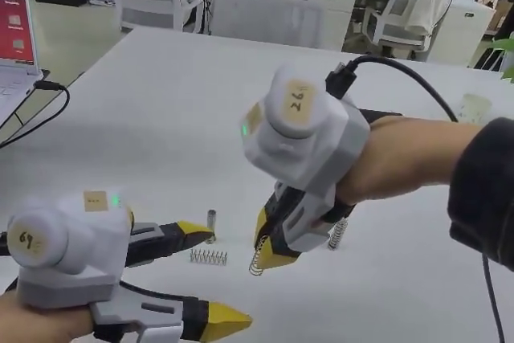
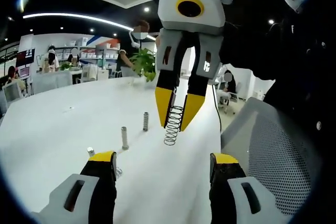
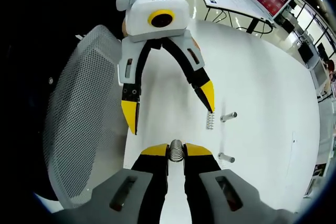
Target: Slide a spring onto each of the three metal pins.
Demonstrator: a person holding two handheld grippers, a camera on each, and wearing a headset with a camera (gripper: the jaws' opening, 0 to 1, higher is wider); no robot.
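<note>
1. Left gripper [image 1: 221, 277]: nearest, at the lower left of the head view. Jaws spread wide, gripping nothing; one yellow tip sits just beside the near pin [image 1: 211, 225].
2. Right gripper [image 1: 267, 253]: centre of the table [image 1: 161, 118], pointed down. Jaws closed on the held spring [image 1: 256, 263], pinched at its upper coils, the rest hanging tilted below the tips and apart from every pin.
3. Loose spring [image 1: 209, 256]: lies flat on the table, just in front of the near pin, between the two grippers.
4. Middle pin [image 2: 124, 137]: upright and bare, standing beyond the near pin.
5. Far pin [image 2: 145, 121]: upright with coils around it; judged already fitted with a spring.

Step in hand, as judged: carrying the held spring to a bare pin.
Next move calls for bringing the spring upright, centring its open lower end over a bare pin's top, lowering until the coils swallow the shaft, then opening the jaws.
</note>
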